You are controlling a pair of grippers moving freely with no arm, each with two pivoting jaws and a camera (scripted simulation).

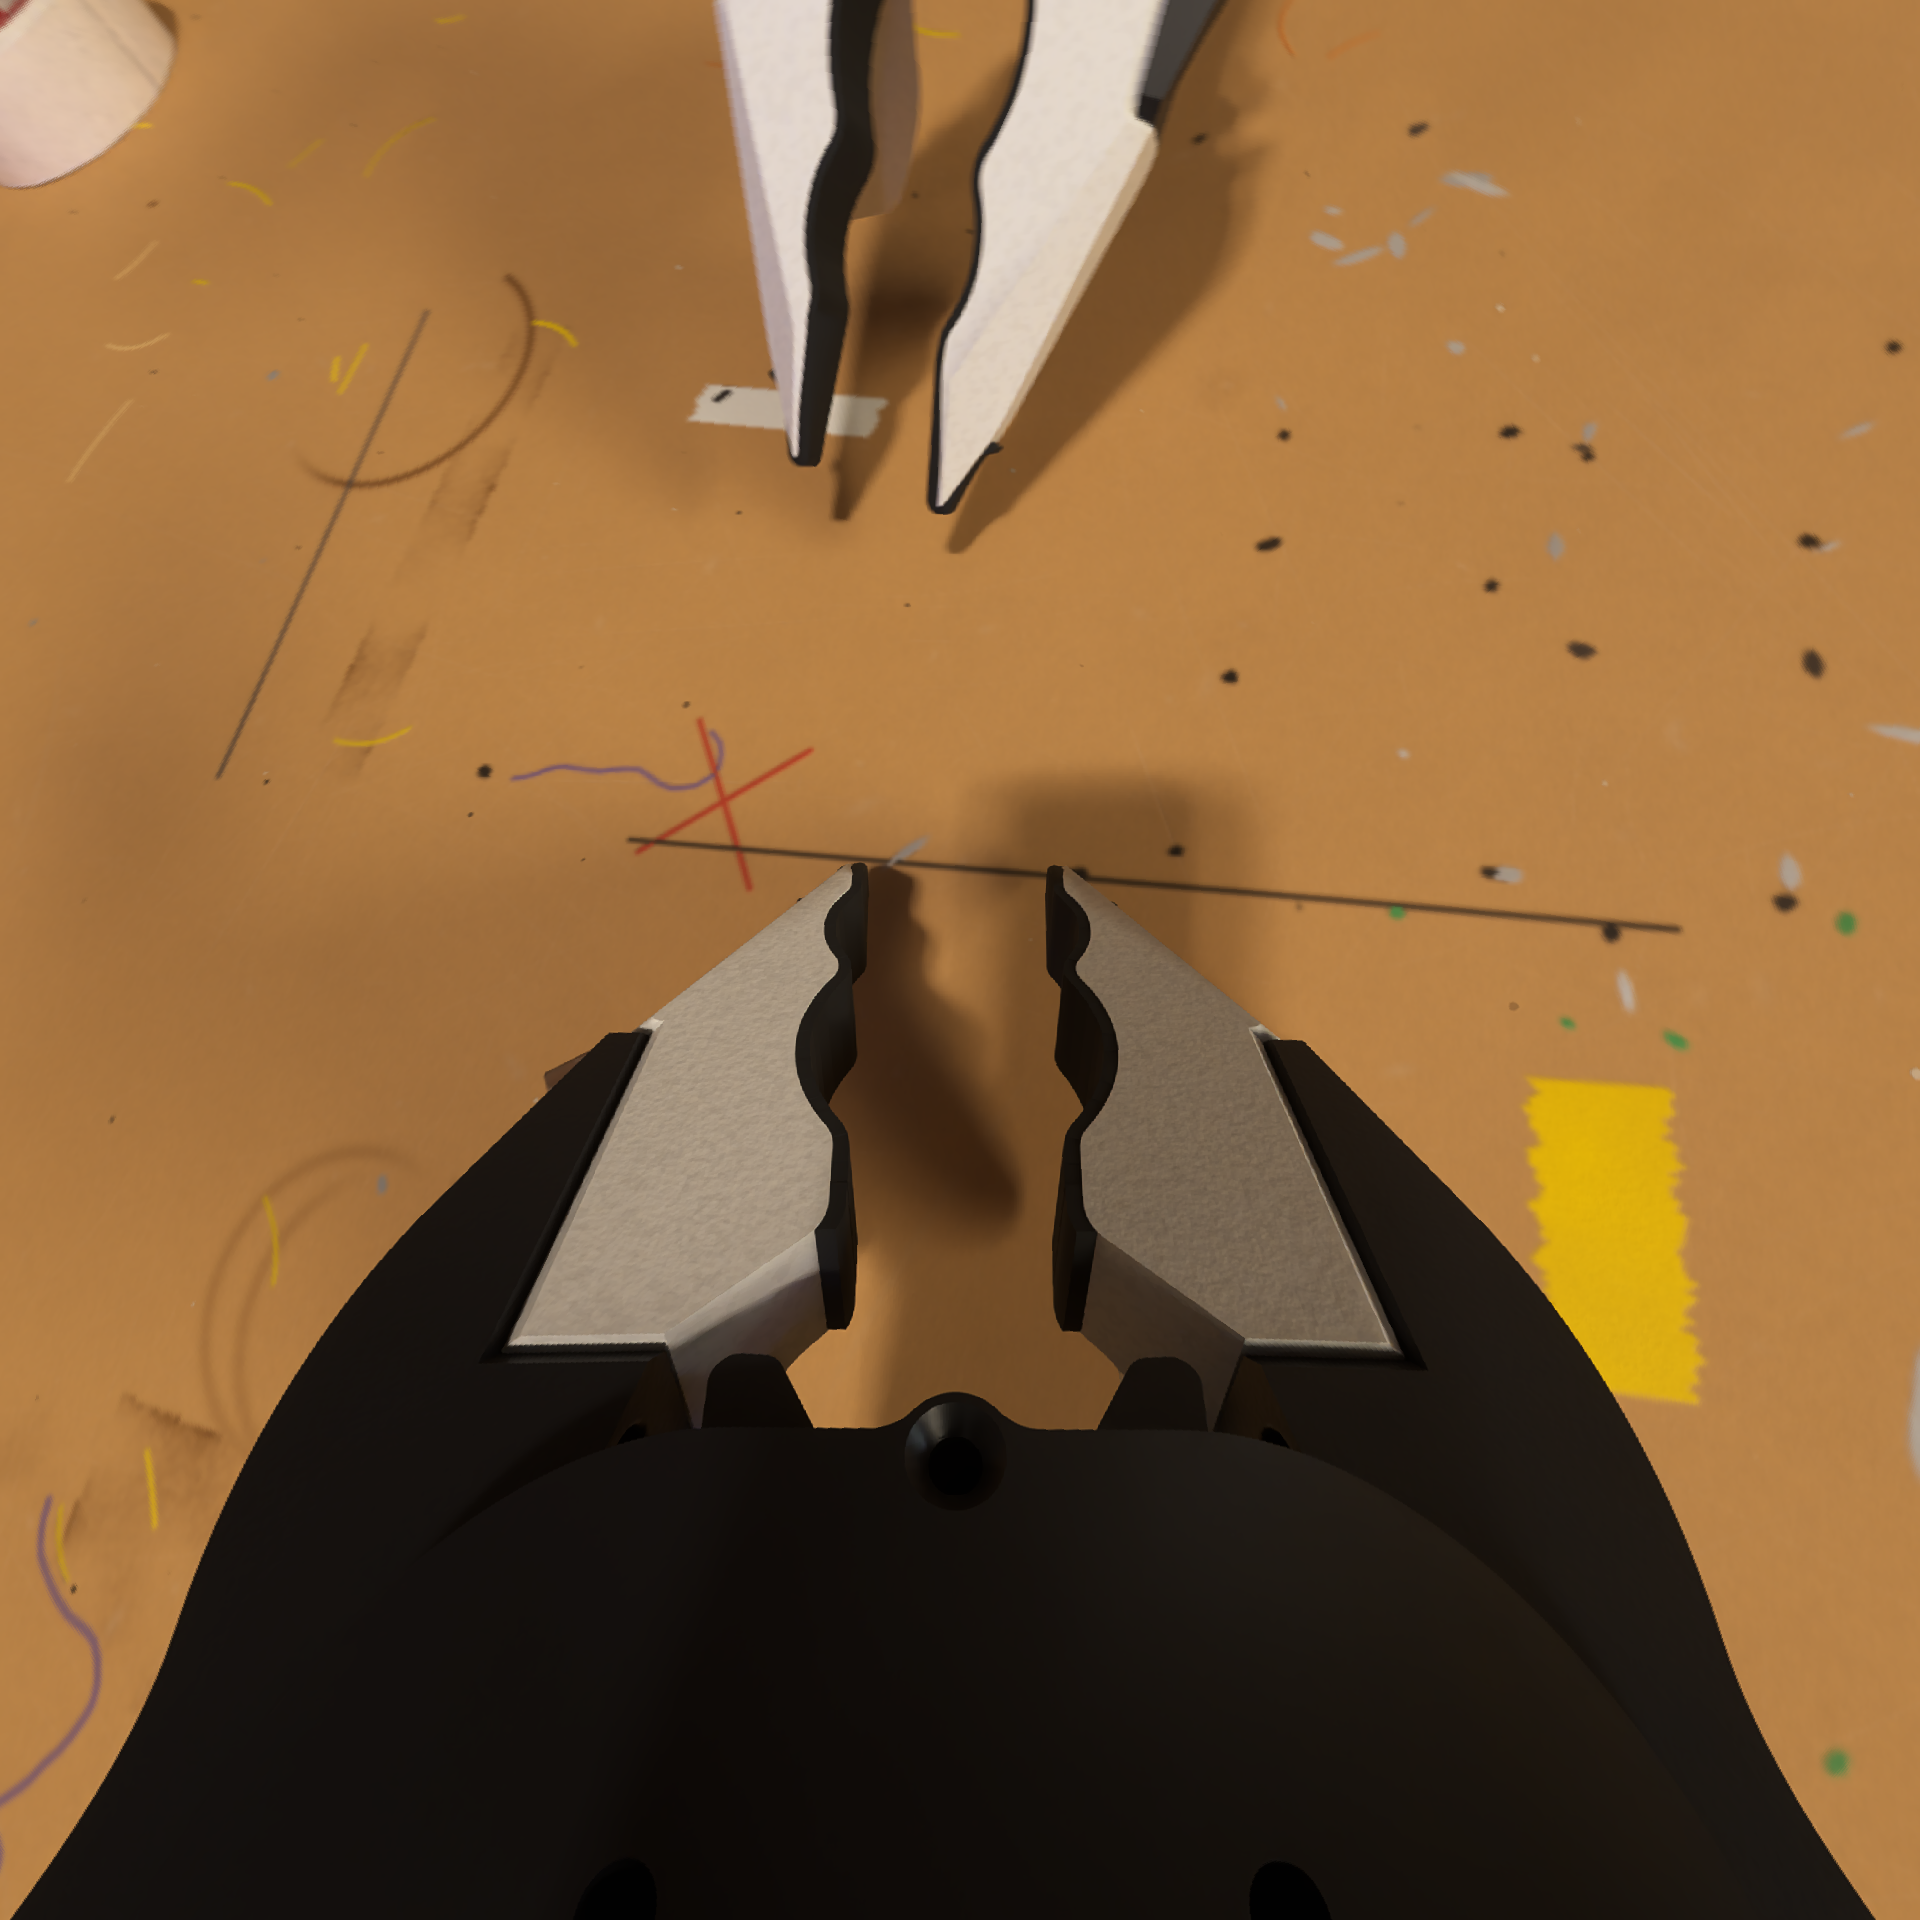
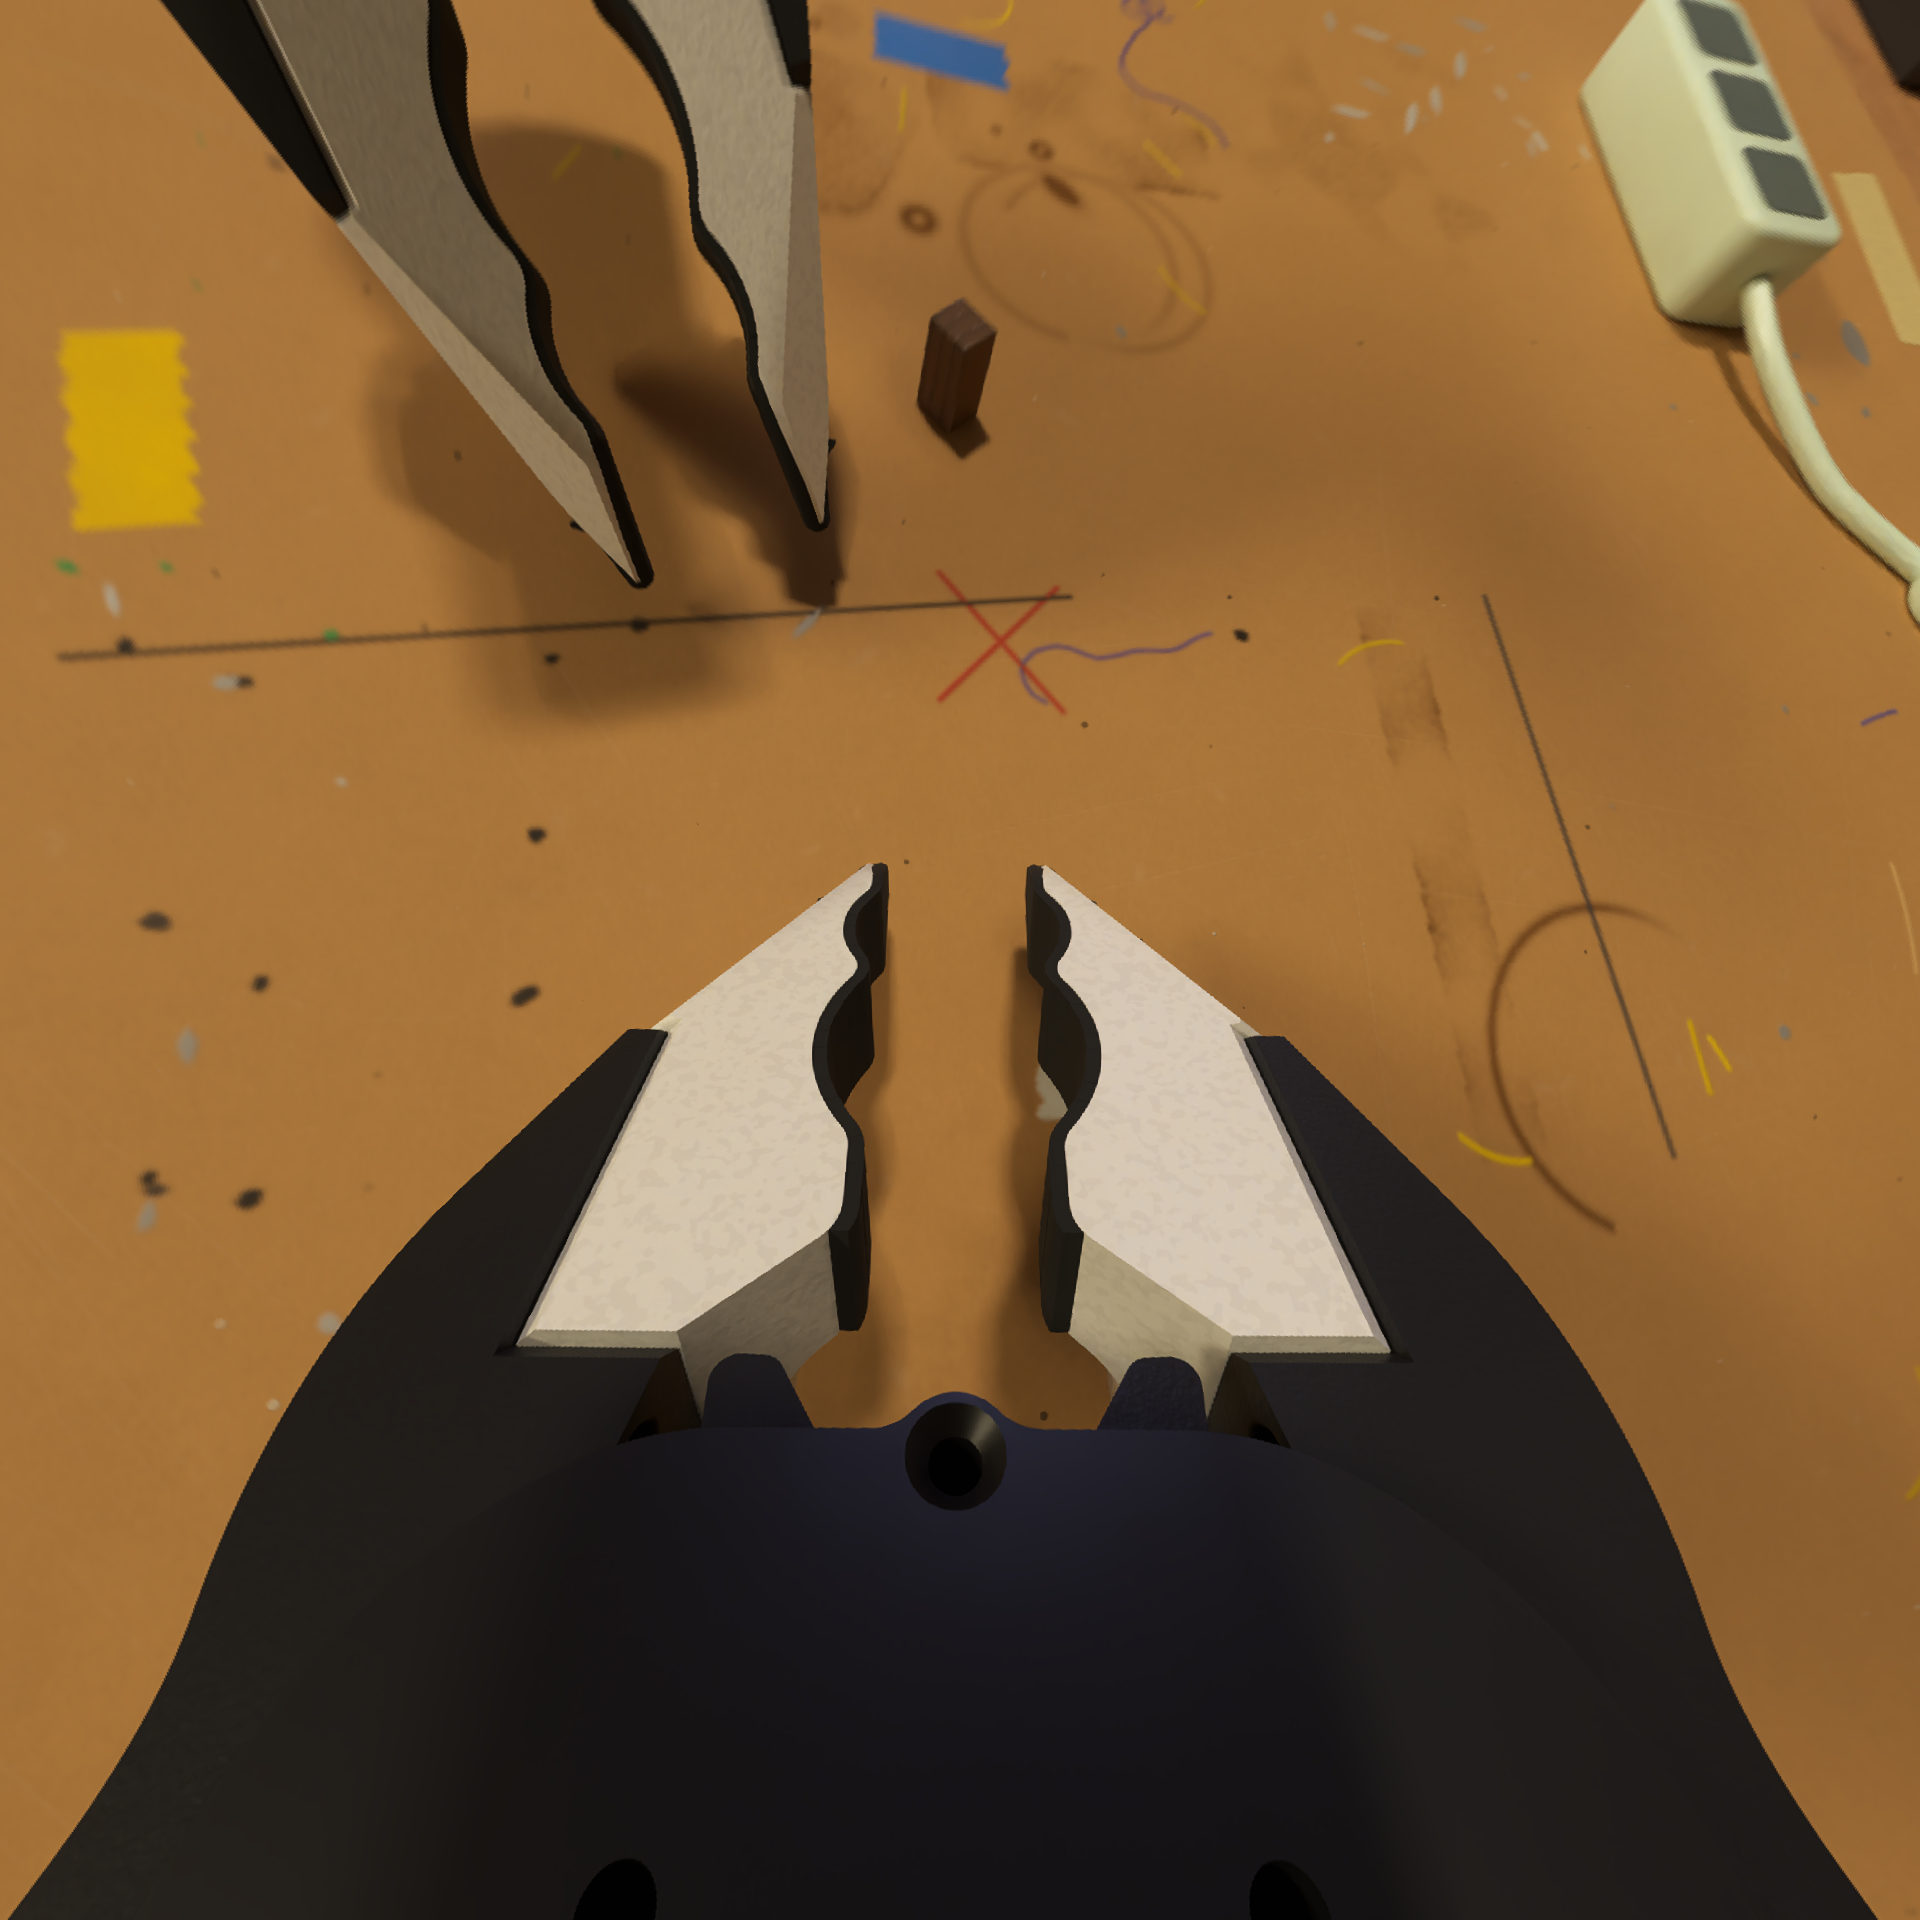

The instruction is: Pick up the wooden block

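A small dark brown wooden block (image 2: pixel 956 364) stands upright on the orange-brown tabletop (image 2: pixel 1247 831), far ahead of my right gripper (image 2: pixel 956 868), which is open and empty. My left gripper (image 2: pixel 727 551) shows in the right wrist view with its tips near the table, just left of the block and not touching it. In the left wrist view my left gripper (image 1: pixel 956 878) is open and empty. A brown sliver (image 1: pixel 561 1070) peeks out beside its left finger; it may be the block. The right gripper (image 1: pixel 873 483) faces it from ahead, open.
A cream power strip (image 2: pixel 1714 156) with its cable lies at the far right. Yellow tape (image 2: pixel 130 426), blue tape (image 2: pixel 940 47) and a red cross mark (image 2: pixel 1000 639) are on the table. A white and red round object (image 1: pixel 73 83) sits at the left wrist view's top-left corner.
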